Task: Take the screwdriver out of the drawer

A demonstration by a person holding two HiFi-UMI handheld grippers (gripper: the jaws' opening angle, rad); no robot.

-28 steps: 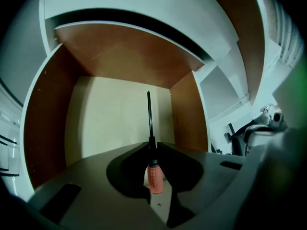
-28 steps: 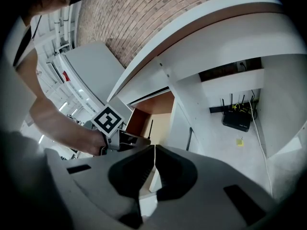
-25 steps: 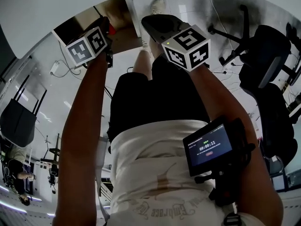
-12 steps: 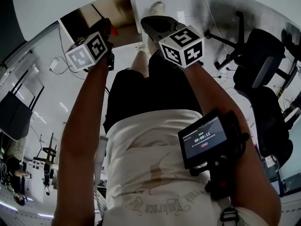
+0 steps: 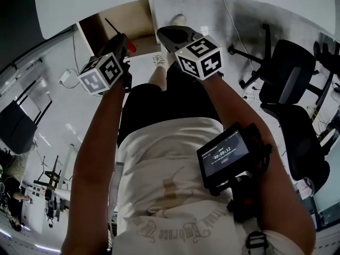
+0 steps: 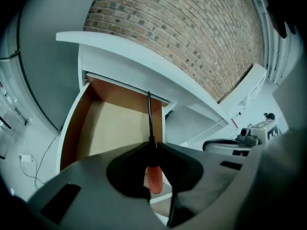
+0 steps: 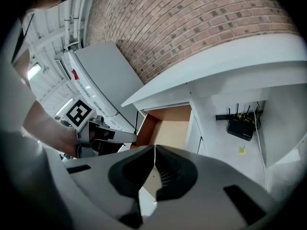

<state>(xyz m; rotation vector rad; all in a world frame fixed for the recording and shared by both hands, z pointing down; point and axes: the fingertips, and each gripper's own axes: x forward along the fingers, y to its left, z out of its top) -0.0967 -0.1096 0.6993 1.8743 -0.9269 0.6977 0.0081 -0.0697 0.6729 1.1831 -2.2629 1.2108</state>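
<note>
Left gripper (image 6: 152,145) pinches screwdriver (image 6: 154,176), seemingly clear of open drawer (image 6: 72,128), frame centre. Right gripper (image 7: 154,152) pressed closed, empty. Next: carry it away.

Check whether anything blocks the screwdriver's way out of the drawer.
Nothing visible does. The left tool is shut on the screwdriver, whose shaft points out over the open drawer. Nothing lies across the drawer's open top, and the right tool, shut and empty, stands off to the side.
</note>
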